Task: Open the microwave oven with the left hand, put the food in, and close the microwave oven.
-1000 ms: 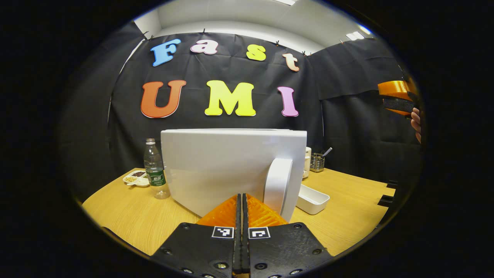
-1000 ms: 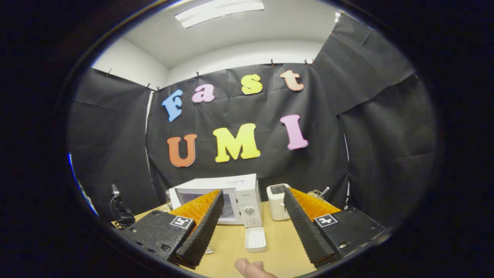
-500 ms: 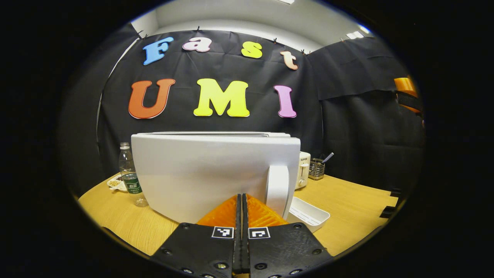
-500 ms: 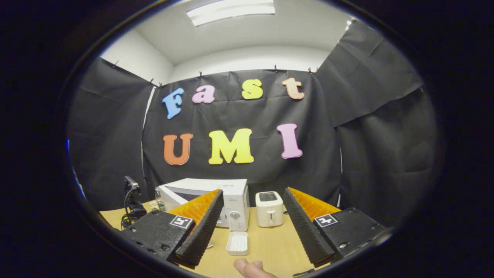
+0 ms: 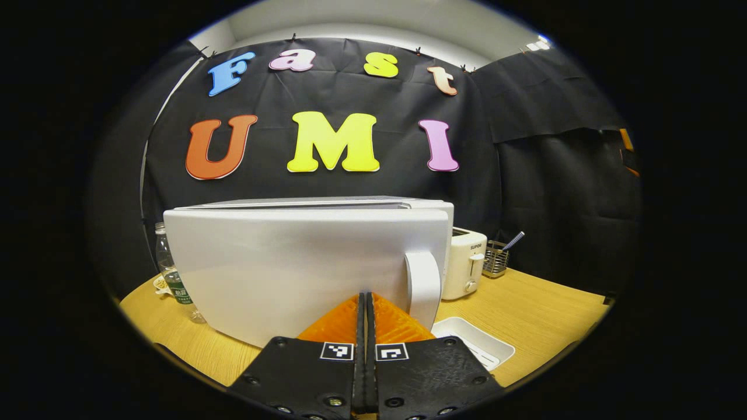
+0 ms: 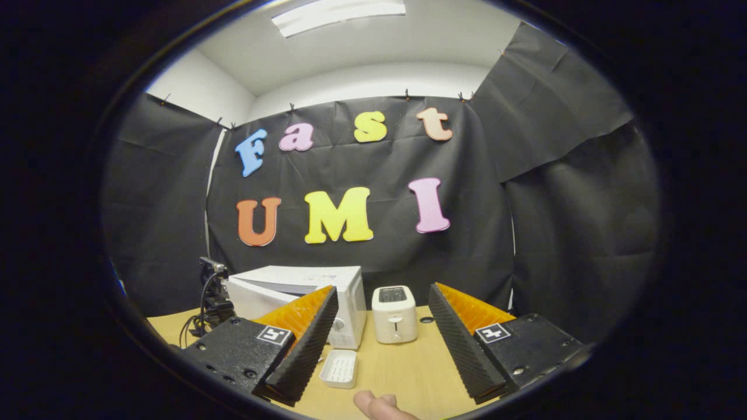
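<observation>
In the left gripper view the white microwave door (image 5: 292,268) stands broad just ahead, its curved handle (image 5: 422,286) at the right. My left gripper (image 5: 365,300) is shut with nothing held, its tips at the door's lower face left of the handle. A thin gap shows between the door and the oven's top. In the right gripper view the microwave (image 6: 303,294) sits at the back left of the table with the door slightly ajar. My right gripper (image 6: 382,287) hangs open and empty above the table's near side.
A white toaster (image 6: 394,306) stands right of the microwave, with a wire utensil holder (image 5: 496,256) beyond it. An empty white tray (image 6: 339,368) lies in front of the oven. A water bottle (image 5: 175,280) and a snack dish sit left of the door. A fingertip (image 6: 376,404) shows at the bottom.
The door has swung toward the oven body with my shut left gripper following it. The right gripper stayed open and drifted, so the microwave slid left in its view.
</observation>
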`<state>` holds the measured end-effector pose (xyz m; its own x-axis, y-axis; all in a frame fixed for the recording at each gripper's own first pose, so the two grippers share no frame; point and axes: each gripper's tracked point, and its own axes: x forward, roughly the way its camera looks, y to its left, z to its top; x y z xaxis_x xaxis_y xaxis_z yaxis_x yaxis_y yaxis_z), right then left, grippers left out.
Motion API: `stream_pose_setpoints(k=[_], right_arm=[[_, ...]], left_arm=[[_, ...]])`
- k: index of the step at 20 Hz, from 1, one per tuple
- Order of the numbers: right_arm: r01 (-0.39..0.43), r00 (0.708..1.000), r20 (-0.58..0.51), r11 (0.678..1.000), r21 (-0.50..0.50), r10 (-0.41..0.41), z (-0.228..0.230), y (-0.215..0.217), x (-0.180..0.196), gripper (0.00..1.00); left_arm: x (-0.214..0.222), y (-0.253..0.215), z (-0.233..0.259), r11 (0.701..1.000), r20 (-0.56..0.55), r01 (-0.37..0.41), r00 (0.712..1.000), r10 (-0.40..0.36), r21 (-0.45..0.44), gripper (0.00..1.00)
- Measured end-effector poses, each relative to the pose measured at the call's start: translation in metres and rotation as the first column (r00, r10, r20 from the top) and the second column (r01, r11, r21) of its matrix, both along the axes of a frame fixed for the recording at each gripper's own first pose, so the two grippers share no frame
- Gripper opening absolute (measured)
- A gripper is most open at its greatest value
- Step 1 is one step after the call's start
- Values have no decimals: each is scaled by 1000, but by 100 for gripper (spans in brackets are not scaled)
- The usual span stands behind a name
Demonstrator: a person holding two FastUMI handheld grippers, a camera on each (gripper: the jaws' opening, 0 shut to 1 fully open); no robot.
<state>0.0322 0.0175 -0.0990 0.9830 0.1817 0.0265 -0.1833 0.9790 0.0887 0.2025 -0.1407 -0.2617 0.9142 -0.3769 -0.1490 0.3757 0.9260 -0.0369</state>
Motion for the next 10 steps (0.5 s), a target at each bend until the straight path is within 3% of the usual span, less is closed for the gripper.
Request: stream_pose_setpoints(k=[6,10], right_arm=[[-18,1000,-21,999,39,19,-14,-16,26,99],[-38,998,-55,997,61,41,-27,-18,29,99]], left_arm=[[51,-8,-21,995,-55,-96,994,94,-25,0],[59,-12,-20,993,-15,-118,993,118,-6,1]])
